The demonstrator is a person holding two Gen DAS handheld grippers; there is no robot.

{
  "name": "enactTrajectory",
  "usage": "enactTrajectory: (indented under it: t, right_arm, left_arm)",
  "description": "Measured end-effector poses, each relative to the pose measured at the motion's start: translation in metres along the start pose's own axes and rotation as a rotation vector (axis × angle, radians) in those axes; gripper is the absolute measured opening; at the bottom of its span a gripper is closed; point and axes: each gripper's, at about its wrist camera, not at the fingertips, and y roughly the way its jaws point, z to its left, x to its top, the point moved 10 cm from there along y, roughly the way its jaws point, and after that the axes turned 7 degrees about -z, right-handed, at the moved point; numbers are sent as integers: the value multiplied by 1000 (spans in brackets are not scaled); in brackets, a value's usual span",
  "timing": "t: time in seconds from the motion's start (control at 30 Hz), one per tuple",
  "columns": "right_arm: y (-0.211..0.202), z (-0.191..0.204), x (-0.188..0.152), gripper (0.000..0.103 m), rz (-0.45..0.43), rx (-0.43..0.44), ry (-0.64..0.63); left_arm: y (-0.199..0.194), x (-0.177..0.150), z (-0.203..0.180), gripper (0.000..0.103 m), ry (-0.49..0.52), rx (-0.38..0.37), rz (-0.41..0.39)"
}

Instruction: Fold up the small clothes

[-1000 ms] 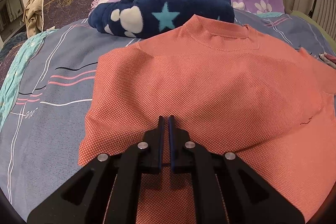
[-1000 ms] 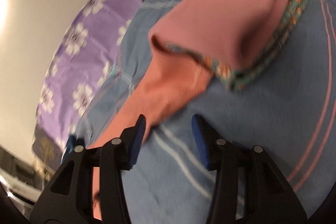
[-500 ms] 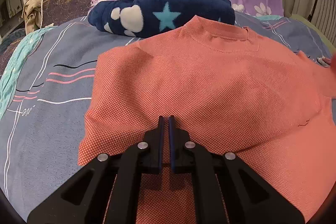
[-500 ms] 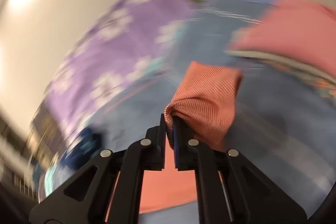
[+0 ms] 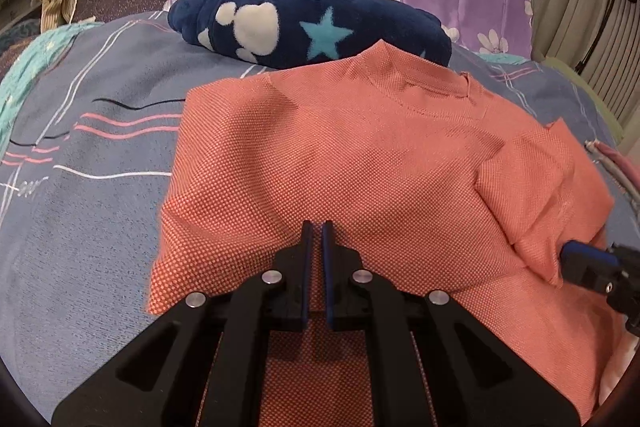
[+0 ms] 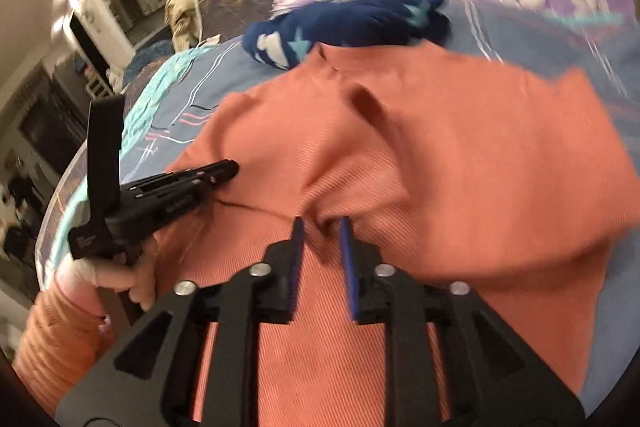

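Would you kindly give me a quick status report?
Left gripper shut, pressing on orange shirt. Right gripper just opening, sleeve folded over shirt. Navy blanket beyond collar, clear.

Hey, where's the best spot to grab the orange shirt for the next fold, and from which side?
Probably the bottom hem of the orange shirt, coming in from the near edge. Both sleeves already lie folded over the body and the collar points away toward the navy blanket, so the hem is the free edge left to lift.
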Motion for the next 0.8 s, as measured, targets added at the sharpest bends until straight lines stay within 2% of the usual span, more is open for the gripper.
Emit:
enactTrajectory:
  t: [0.1, 0.3, 0.37, 0.47, 0.5, 0.53, 0.57, 0.6, 0.67, 0.8]
  right_arm:
    - [-24, -8, -7, 37, -25, -8, 17]
    - [-33, -41, -1, 40, -23, -21, 95]
    - [-30, -47, -1, 40, -32, -23, 117]
    - [-28, -51, -7, 40, -30, -14, 142]
    - [-24, -51, -8, 40, -27, -10, 151]
    - [-22, -53, -10, 40, -23, -11, 159]
    - [-20, -53, -11, 40, -23, -12, 163]
    - [-20, -55, -12, 38, -26, -11, 167]
    - [-17, -59, -15, 38, -40, -11, 181]
    - [-19, -59, -18, 39, -65, -27, 157]
  left_arm:
    - [0, 0, 3, 6, -47, -39, 0]
    - [-3, 2, 6, 7, -107, -79, -6]
    - [-13, 6, 0, 11, -109, -78, -25]
    - [-38, 13, -45, 14, -43, -192, -67]
    - [-46, 15, -68, 20, 14, -225, -75]
    - [-51, 17, -84, 36, 53, -241, -81]
    - [-54, 18, -99, 46, 83, -255, -84]
    - [-56, 20, -118, 61, 109, -273, -80]
    - [-52, 21, -142, 63, 138, -276, -61]
    - [-20, 15, -180, 63, 288, -122, 7]
